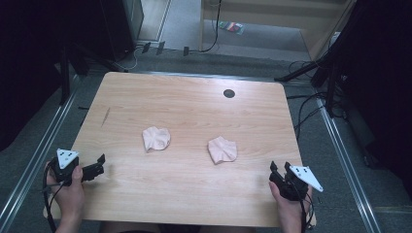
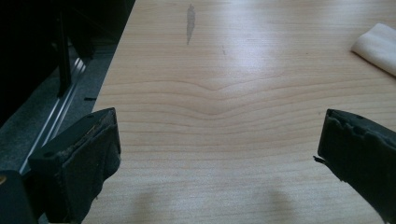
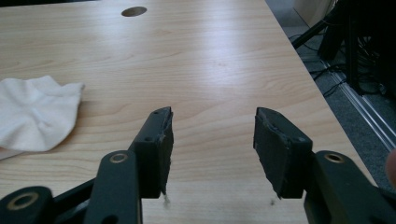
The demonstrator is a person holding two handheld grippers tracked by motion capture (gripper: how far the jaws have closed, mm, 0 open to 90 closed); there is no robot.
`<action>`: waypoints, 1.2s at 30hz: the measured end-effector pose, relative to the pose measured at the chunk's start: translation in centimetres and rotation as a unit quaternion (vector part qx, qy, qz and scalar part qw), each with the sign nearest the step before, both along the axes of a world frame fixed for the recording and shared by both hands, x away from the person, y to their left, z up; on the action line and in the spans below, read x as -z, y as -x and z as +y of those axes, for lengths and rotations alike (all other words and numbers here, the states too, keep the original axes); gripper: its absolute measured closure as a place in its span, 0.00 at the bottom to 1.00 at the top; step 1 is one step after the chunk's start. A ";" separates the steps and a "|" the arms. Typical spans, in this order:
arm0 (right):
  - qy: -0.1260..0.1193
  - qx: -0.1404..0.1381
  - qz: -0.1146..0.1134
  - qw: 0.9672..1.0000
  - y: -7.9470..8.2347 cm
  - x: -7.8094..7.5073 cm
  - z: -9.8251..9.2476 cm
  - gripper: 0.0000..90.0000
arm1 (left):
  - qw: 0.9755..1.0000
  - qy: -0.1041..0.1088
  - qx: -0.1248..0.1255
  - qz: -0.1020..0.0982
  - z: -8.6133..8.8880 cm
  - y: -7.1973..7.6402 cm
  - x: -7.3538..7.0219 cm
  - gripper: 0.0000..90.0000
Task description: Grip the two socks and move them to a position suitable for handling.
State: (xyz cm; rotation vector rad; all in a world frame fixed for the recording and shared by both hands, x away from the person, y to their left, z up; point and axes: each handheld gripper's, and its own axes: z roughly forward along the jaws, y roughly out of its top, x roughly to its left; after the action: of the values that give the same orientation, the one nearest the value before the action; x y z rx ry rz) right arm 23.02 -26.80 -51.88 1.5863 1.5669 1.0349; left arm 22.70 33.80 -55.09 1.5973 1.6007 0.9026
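Observation:
Two crumpled pale cloths lie on the wooden table (image 1: 184, 104): the left cloth (image 1: 156, 138) and the right cloth (image 1: 222, 149). My left gripper (image 1: 99, 165) rests at the table's near left corner, pointing right, well short of the left cloth. In the left gripper view its jaws stand wide apart over bare wood, and my left gripper (image 2: 219, 135) has a corner of the left cloth (image 2: 378, 44) far off at upper right. My right gripper (image 1: 279, 170) sits at the near right edge. In the right gripper view my right gripper (image 3: 212, 126) is open with nothing between its jaws, the right cloth (image 3: 32, 114) off to its left.
A round hole (image 1: 229, 93) is in the table's far right part. A dark streak (image 1: 106, 116) marks the far left. Metal floor rails (image 1: 34, 160) run along both sides, with cables and dark stands (image 1: 330, 82) to the right.

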 end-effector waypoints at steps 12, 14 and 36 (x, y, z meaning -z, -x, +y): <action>0.015 -0.056 -0.007 0.998 -0.4 -1.8 3.0 0.50 | 1.000 0.005 0.003 0.001 0.0 0.1 0.0 0.00; 0.020 -0.069 -0.011 0.997 -0.4 -2.0 3.6 0.50 | 1.000 0.005 0.003 0.000 0.0 0.1 0.0 0.00; 0.035 -0.149 0.016 0.988 -4.5 -2.1 10.9 0.55 | 1.000 0.003 0.008 0.007 -0.1 0.0 0.0 0.00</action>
State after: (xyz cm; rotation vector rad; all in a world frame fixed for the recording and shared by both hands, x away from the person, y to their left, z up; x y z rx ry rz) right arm 27.53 -15.88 -49.75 1.3522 1.8821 1.1003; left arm 22.73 33.69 -55.11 1.6135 1.5953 0.8799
